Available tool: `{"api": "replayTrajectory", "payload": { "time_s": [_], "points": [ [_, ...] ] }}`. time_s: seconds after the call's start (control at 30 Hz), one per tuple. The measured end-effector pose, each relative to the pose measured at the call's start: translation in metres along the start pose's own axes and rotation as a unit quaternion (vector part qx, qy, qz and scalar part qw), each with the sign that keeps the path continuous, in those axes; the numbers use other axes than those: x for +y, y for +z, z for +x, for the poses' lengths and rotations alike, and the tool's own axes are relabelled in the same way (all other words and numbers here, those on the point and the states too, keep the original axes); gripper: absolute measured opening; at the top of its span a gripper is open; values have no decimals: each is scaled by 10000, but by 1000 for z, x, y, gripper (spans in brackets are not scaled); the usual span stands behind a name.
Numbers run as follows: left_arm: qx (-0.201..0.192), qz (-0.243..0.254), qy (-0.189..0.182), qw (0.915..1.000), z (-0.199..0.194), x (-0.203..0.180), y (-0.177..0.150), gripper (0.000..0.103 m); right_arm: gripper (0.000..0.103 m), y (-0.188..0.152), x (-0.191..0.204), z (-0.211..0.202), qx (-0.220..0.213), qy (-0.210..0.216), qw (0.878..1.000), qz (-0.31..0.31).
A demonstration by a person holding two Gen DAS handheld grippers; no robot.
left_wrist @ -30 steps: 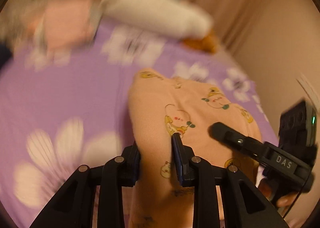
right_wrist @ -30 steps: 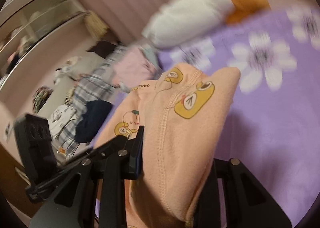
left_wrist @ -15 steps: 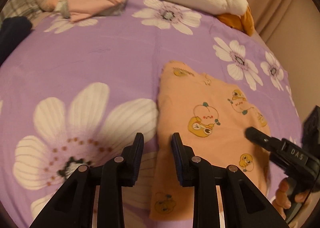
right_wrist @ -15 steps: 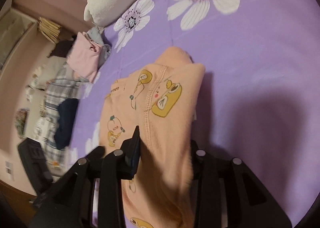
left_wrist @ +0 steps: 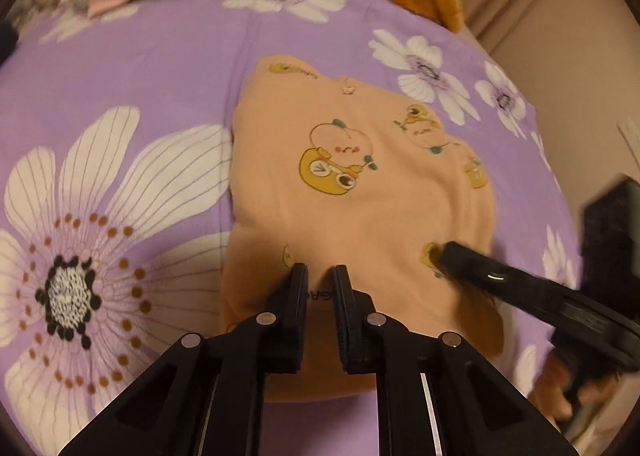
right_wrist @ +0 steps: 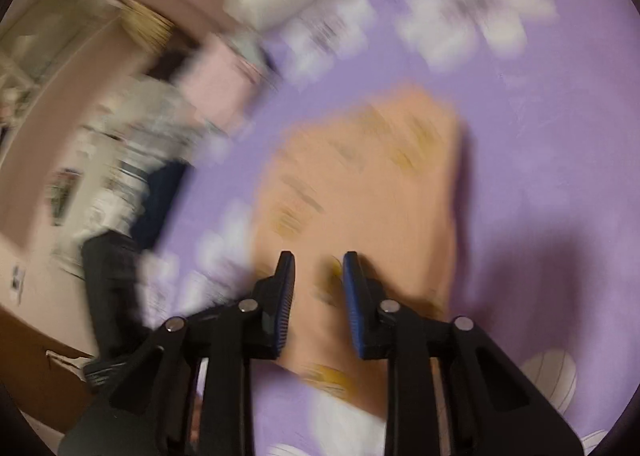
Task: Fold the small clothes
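Peach knit garment (left_wrist: 360, 195) lay folded flat on purple bed sheet (left_wrist: 140, 67). I judged it light, limp, unlikely to slip; best pinched at near hem corners. Left gripper (left_wrist: 320, 270) and right gripper (right_wrist: 319, 258) hovered over near edge, jaws just narrowed, slightly apart, pinching nothing.

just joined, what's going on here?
A person with a gripper in each hand is folding a small peach cartoon-print garment on a purple floral bedsheet. The garment lies folded flat. The left gripper and right gripper are low over its near edge. Both pairs of jaws have just been closing, slightly apart, no cloth pinched.
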State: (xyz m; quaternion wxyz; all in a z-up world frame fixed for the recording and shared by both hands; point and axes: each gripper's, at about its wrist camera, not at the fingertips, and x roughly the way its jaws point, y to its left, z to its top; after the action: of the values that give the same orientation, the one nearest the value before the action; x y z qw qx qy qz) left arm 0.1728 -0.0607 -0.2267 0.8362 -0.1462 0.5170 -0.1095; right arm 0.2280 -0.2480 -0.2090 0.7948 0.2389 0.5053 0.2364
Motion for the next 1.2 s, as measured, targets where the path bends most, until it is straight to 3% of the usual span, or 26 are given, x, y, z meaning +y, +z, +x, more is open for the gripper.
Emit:
{"api": "replayTrajectory", "payload": {
  "time_s": [0.03, 0.13, 0.17, 0.2, 0.23, 0.27, 0.37, 0.43, 0.57, 0.67, 0.8, 0.97, 1.2],
  "points": [
    [-15, 157, 40, 9999, -3, -2, -2, 14, 0, -3, -11, 6, 51, -147, 9999, 55],
    [42, 241, 69, 9997, -8, -1, -13, 14, 0, 0, -32, -6, 30, 232, 9987, 445],
    [98, 259, 71, 9996, -9, 0, -16, 14, 0, -2, -32, -13, -55, 7, 9992, 406],
    [131, 309, 105, 9994, -10, 0, -21, 14, 10, -4, -29, -22, -185, -377, 9989, 228],
    [110, 380, 149, 9991, -10, -1, -22, 14, 12, -10, -23, -32, -295, -718, 9970, -53],
    [68, 475, 224, 9986, -10, -3, -24, 14, 12, -14, -17, -37, -293, -812, 9961, -188],
    [-39, 679, 469, 9966, -11, -14, -31, 14, 12, -31, -4, -48, -214, -332, 9980, -497],
    [-104, 688, 474, 9964, -12, -14, -34, 14, 12, -42, 4, -49, -233, -263, 9965, -753],
    [-91, 778, 484, 9957, -16, -12, -44, 14, 0, -60, -1, -18, 305, -997, 9877, -1165],
    [-92, 784, 475, 9957, -19, -10, -50, 14, 0, -59, -9, -24, 298, -777, 9897, -1169],
    [-108, 823, 488, 9954, -24, -8, -61, 14, 0, -66, -6, -24, 320, -901, 9859, -1375],
    [54, 1081, 1002, 9891, -26, -17, -71, 14, 0, -69, 12, -17, 341, -1301, 9750, -1769],
    [39, 1132, 1307, 9849, -31, -20, -73, 14, 0, -66, 14, -15, 344, -1417, 9728, -1798]
  ]
}}
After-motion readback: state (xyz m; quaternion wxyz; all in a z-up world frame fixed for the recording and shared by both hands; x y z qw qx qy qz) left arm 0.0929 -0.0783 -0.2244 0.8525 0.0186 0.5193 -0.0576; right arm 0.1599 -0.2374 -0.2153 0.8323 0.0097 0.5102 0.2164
